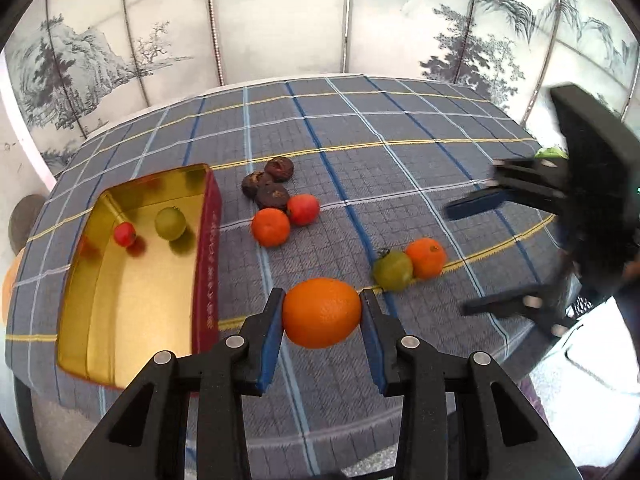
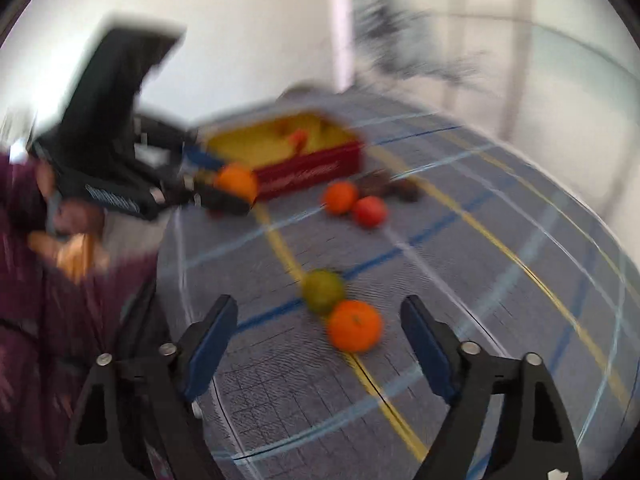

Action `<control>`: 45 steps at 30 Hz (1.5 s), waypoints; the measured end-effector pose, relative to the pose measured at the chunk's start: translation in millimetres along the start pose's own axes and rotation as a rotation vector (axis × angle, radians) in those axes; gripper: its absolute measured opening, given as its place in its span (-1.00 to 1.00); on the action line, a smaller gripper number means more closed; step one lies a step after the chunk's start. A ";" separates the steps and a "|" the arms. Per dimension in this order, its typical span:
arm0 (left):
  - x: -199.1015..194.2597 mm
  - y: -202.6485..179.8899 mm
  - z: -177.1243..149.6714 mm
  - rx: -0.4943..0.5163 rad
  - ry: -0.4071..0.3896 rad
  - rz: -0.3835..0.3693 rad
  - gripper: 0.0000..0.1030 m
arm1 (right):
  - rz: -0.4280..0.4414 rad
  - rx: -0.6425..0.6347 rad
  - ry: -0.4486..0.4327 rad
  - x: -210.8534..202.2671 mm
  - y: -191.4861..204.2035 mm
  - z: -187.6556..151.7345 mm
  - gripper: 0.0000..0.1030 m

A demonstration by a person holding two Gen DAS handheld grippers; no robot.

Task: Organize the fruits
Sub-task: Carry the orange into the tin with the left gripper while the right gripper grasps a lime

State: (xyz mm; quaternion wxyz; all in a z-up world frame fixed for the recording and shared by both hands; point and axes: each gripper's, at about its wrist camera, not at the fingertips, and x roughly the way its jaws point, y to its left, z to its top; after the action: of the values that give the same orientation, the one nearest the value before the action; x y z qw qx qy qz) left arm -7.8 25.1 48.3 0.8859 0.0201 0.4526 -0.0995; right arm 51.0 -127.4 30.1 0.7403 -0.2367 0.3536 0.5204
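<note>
My left gripper (image 1: 322, 294) is shut on a large orange (image 1: 322, 312), held above the table just right of an open red tin with a gold lining (image 1: 206, 248). A small red fruit (image 1: 125, 234) and a green fruit (image 1: 170, 223) lie in the tin. On the cloth lie a tangerine (image 1: 271, 227) beside a red fruit (image 1: 303, 209), and a green fruit (image 1: 393, 270) touching another tangerine (image 1: 426, 258). My right gripper (image 2: 319, 302) is open over that pair, the tangerine (image 2: 354, 331) and green fruit (image 2: 323, 290) untouched. The right wrist view is blurred.
Three dark brown round pieces (image 1: 272, 184) sit behind the middle fruits. A blue plaid cloth (image 1: 400, 184) covers the table, whose near edge runs below my left gripper. A painted folding screen (image 1: 280, 20) stands behind. A person's purple sleeve (image 2: 48, 320) is at the left.
</note>
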 end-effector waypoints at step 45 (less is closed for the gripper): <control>30.5 161.6 -6.0 -0.189 -0.017 0.283 -0.25 | -0.381 0.785 -0.176 4.8 -158.5 -78.1 -0.35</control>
State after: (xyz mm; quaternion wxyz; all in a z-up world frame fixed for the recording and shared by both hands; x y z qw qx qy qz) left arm 36.3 179.3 11.4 0.8929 -0.0004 0.4450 0.0690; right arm 179.0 -235.4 -26.2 0.8840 0.0465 0.4103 0.2193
